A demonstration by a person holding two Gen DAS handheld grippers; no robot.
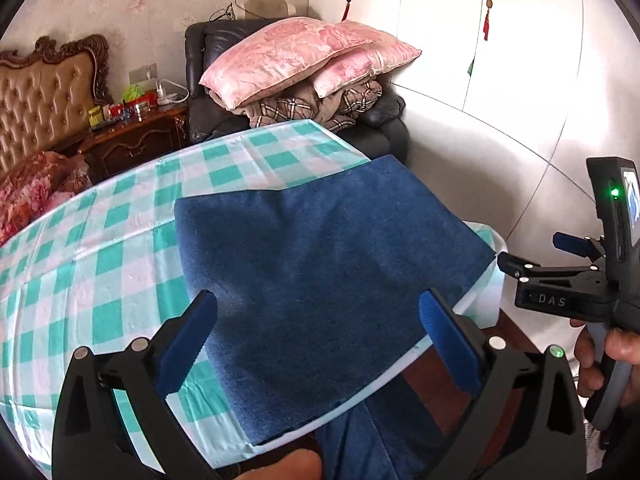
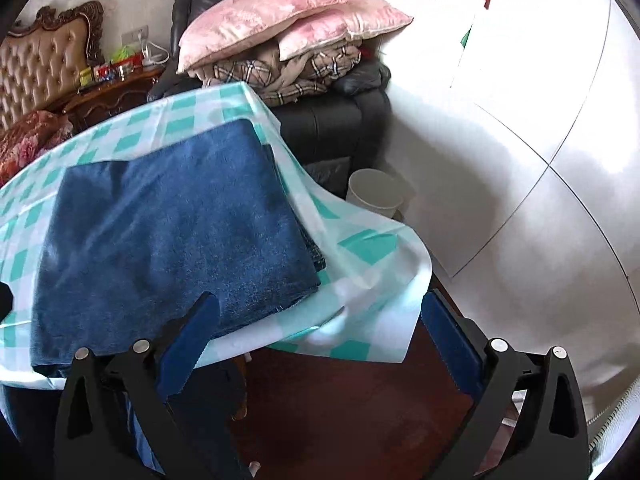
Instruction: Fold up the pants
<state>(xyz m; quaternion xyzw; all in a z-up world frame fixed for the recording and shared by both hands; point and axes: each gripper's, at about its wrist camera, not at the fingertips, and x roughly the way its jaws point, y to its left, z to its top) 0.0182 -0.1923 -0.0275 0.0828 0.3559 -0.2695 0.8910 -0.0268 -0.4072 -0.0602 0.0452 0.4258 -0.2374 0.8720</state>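
Now the dark blue pants of soft fabric (image 1: pixel 320 280) lie folded into a thick rectangle on the table covered with a teal and white checked cloth (image 1: pixel 100 248), close to the table's near edge and its right corner. In the right wrist view the same pants (image 2: pixel 172 232) show several layers stacked at their right side, and the checked cloth (image 2: pixel 360 240) hangs down over the corner beside them.

The left gripper (image 1: pixel 318 320) hovers over the near part of the pants with its two blue-padded fingers (image 1: pixel 192 336) spread wide, holding nothing. The right gripper (image 2: pixel 320 322) is also wide open and empty; its left finger is above the near right corner of the pants, its right finger is past the table edge, over the dark red floor (image 2: pixel 340 408). In the left wrist view the right gripper (image 1: pixel 532 260) appears at the right, just beside the table corner.

Behind the table stands a black leather armchair (image 1: pixel 200 80) with pink pillows (image 1: pixel 288 56) on a plaid blanket (image 1: pixel 312 108). A white round bin (image 2: pixel 376 194) stands on the floor near the armchair
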